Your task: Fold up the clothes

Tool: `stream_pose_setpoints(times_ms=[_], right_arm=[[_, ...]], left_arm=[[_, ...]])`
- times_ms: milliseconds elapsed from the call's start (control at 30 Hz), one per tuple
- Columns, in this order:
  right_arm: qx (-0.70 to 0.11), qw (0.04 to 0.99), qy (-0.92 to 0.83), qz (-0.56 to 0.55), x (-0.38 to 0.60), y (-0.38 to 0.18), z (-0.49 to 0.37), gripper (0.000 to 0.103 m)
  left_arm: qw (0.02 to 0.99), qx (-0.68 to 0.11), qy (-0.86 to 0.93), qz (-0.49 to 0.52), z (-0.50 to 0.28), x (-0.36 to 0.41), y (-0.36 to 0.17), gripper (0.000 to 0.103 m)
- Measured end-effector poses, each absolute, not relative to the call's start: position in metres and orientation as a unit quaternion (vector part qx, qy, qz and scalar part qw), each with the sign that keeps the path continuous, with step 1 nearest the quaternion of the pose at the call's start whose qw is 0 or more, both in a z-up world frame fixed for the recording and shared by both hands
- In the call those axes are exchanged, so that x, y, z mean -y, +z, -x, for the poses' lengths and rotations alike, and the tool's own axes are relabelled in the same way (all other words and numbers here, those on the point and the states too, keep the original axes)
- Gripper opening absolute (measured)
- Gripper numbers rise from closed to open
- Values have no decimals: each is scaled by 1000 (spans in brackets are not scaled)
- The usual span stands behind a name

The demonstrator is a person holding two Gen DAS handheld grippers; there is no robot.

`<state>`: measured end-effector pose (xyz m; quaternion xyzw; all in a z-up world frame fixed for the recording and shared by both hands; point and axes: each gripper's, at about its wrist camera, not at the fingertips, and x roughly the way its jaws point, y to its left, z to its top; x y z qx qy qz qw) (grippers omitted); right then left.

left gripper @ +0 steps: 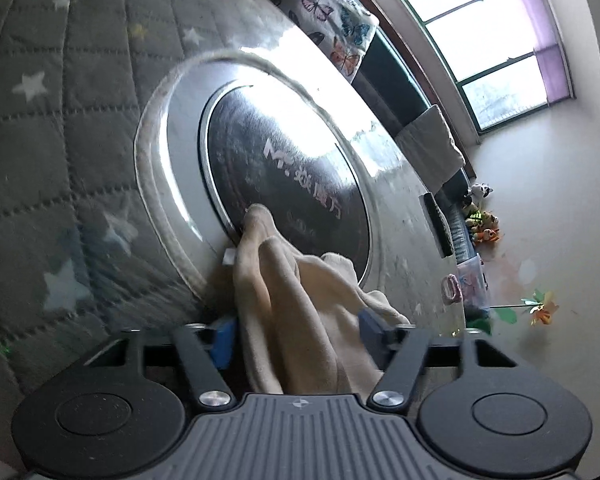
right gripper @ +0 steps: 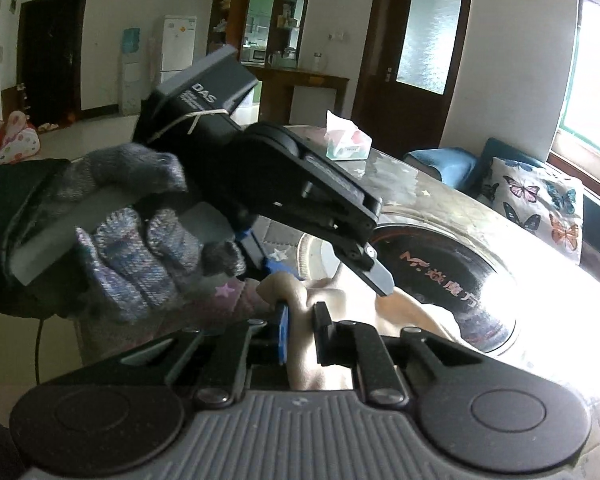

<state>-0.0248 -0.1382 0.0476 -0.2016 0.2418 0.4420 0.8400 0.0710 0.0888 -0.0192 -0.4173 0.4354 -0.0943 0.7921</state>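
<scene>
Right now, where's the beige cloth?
The cloth is pinched in the right gripper over the table's black disc, bunched between the left gripper's fingers too.

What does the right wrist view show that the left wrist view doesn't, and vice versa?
Right wrist only: the left gripper from outside, held by a gloved hand; the right gripper pinched on the cream garment; a tissue box and a wooden door.
Left wrist only: the star-quilted cover, toys on the floor, garment bunched between the left jaws.
Both: the garment, the black disc with lettering, the butterfly cushion.
</scene>
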Motion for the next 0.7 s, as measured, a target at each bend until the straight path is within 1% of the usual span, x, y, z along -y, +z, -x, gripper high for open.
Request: stream_pose_setpoints(times_ms=[33,67,133,200,300,433,700], right_arm=[[-241,840,443,200,139,47,26,11],[-242,839,445,198,140,47,26,11],[-244,839,447,195,141,46,26,11],[-248,837,449,189,144,45,26,12],[-258,840,448,168,154,47,25,15],[-270,857,418,134,181,50,15,15],[-317,908,257,92,255,27,-36,15]], left_arm=[[788,-438,-93,423,-71,-90,-21,44],[785,-440,-90,427,-71,-91,-23,40],[782,-442,-82,432,-70,-95,-25,26],[780,-444,-77,434,-69,-99,-27,20],[783,-442,-78,431,-68,-101,-29,18],[786,-441,-79,425,-69,-101,-28,17],[790,-441,-79,419,-68,-99,-27,18]])
